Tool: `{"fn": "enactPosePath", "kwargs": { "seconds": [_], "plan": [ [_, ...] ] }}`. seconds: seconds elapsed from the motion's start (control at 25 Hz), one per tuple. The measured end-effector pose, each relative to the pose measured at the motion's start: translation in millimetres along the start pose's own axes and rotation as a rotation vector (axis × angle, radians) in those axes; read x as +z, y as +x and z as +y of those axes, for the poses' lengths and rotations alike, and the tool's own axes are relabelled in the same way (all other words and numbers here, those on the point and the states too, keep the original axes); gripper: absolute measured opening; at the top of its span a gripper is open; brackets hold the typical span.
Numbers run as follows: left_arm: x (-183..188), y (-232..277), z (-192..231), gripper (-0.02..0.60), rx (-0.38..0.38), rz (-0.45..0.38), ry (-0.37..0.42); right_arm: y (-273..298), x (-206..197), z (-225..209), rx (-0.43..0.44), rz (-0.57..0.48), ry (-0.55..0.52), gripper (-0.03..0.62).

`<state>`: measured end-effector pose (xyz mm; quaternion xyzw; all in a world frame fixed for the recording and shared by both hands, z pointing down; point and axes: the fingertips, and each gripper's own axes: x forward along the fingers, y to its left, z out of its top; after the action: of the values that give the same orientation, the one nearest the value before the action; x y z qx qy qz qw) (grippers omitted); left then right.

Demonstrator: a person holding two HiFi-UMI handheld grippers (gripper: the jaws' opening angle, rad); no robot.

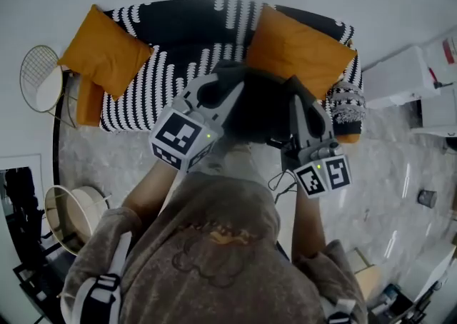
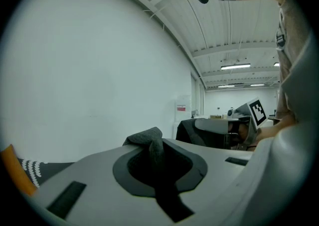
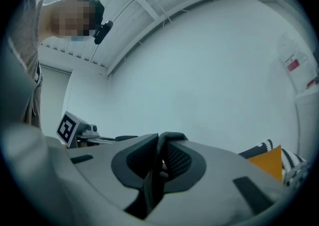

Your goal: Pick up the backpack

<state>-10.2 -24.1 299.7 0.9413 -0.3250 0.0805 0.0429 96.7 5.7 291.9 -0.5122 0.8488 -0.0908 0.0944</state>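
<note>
Head view looks steeply down on a room with a pale, marble-patterned floor (image 1: 400, 165) and a sofa (image 1: 178, 37) in a black-and-white pattern set against a plain white wall. We see an orange cushion (image 1: 103, 50) at the sofa's left end and a second orange cushion (image 1: 296, 51) at its right end. A round gold wire side table (image 1: 39, 76) stands just beside the sofa's left end, a white cabinet (image 1: 400, 76) stands to its right, and a round basket-like thing (image 1: 71, 215) sits on the floor at lower left. The backpack (image 1: 260, 108), dark and bunched, is in front of us between the two grippers, over the sofa's front edge; whether its bottom touches the seat we cannot tell. The left gripper (image 1: 227, 88) has its jaws clenched on a fold of dark fabric (image 2: 147, 139) from the backpack, as its own view shows. The right gripper (image 1: 296, 94) has its jaws clamped on a mesh-backed strap (image 3: 172, 145). Beyond the jaws, both gripper views show the white wall rising to a ribbed white ceiling. Strip lights (image 2: 235, 66) run along the far part of that ceiling, and a small red-and-white sign (image 2: 181, 106) hangs on the wall.
</note>
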Motion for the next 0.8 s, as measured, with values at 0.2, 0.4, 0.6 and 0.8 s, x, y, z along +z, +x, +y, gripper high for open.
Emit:
{"fn": "enactPosePath", "kwargs": {
  "seconds": [0.2, 0.4, 0.6, 0.8],
  "plan": [
    [0.9, -55.4, -48.2, 0.029, -0.018, 0.007, -0.018, -61.4, 3.9, 50.1, 0.013, 0.014, 0.056, 0.029],
    [3.3, -95.0, -100.1, 0.029, -0.012, 0.001, 0.003, -118.0, 9.9, 79.1, 0.035, -0.001, 0.102, 0.029],
    [-0.7, -124.7, -132.6, 0.029, 0.017, 0.003, -0.014, -153.8, 5.4, 101.0, 0.060, 0.005, 0.096, 0.029],
    [-4.1, -139.0, -151.3, 0.029, 0.023, -0.008, -0.017, -172.9, 5.4, 110.7, 0.070, 0.005, 0.081, 0.029]
  ]
}}
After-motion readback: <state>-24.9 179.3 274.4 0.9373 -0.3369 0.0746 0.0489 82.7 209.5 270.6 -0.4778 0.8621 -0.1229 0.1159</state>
